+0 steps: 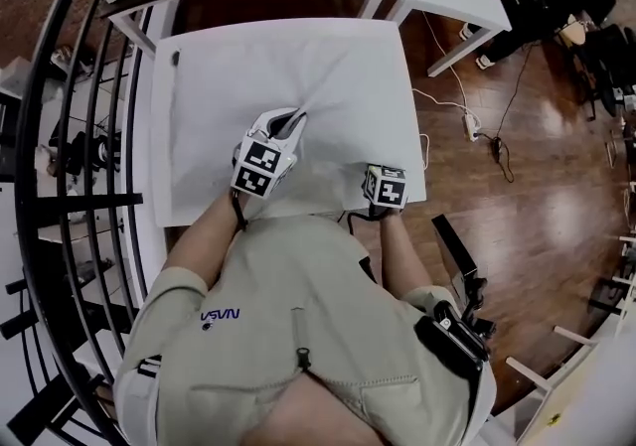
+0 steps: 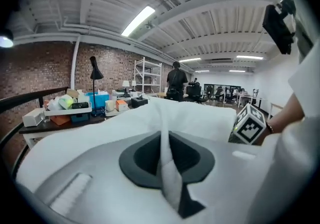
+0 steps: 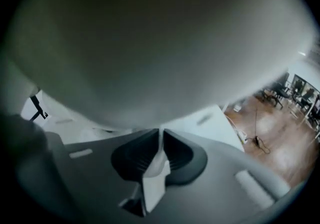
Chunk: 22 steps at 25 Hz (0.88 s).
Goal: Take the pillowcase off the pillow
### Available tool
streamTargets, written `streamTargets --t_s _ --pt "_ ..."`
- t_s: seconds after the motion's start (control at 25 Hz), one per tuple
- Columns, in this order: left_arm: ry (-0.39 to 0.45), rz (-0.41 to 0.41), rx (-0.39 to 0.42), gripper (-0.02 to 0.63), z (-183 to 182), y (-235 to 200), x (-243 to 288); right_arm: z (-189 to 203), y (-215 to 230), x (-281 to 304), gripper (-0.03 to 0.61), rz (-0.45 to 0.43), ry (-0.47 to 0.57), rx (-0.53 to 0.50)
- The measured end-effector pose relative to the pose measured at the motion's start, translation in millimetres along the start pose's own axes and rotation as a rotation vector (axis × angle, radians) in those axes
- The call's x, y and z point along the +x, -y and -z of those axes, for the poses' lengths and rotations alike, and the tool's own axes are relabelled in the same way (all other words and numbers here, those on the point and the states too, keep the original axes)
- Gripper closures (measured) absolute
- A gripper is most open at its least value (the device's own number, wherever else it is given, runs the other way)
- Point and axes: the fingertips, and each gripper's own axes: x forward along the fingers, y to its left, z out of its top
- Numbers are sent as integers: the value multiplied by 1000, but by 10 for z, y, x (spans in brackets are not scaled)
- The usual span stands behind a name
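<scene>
1. Clock directions refer to the head view, with 12 o'clock pointing away from the person.
2. The white fabric pillowcase lies flat on the white rectangular table and covers most of its top. The pillow inside is covered and cannot be told apart from its case.
3. The left gripper is clamped on a raised ridge of the pillowcase. The left gripper view shows the white fold running straight up between the closed jaws.
4. The pinch point sits close to the centre of the pillowcase. Creases fan out from it toward 12 and 1 o'clock.
5. The right gripper is clamped on a strip of the same white fabric. It holds at the near right corner, at about 4 o'clock from the left gripper.
6. The right gripper view shows the rounded bulk of the covered pillow bulging directly above the jaws.
7. Governing relation: the bulk of the pillowcase lies toward 12 o'clock from both grippers.
8. The left gripper reaches further onto the fabric, while the right gripper holds the edge nearest the person.
9. Judgement: stripping the case calls for a pull toward 6 o'clock. Which end is open cannot be told.
</scene>
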Motion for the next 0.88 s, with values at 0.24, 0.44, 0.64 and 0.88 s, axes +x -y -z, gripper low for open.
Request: streamTargets --t_s 0.24,0.44,0.64,0.88 --pt "-17 21 -28 488 105 -15 86 14 -205 -363 546 -31 -6 -50" --pt "42 -11 -31 482 -89 -27 -81 -316 -503 -759 574 -110 40 -134" --pt "130 -121 -92 524 -291 -232 -542 -983 -916 -1300 574 -232 239 -284" --pt "163 -393 -251 555 -132 -726 -1078 -1980 -1264 -1569 574 -232 632 -266"
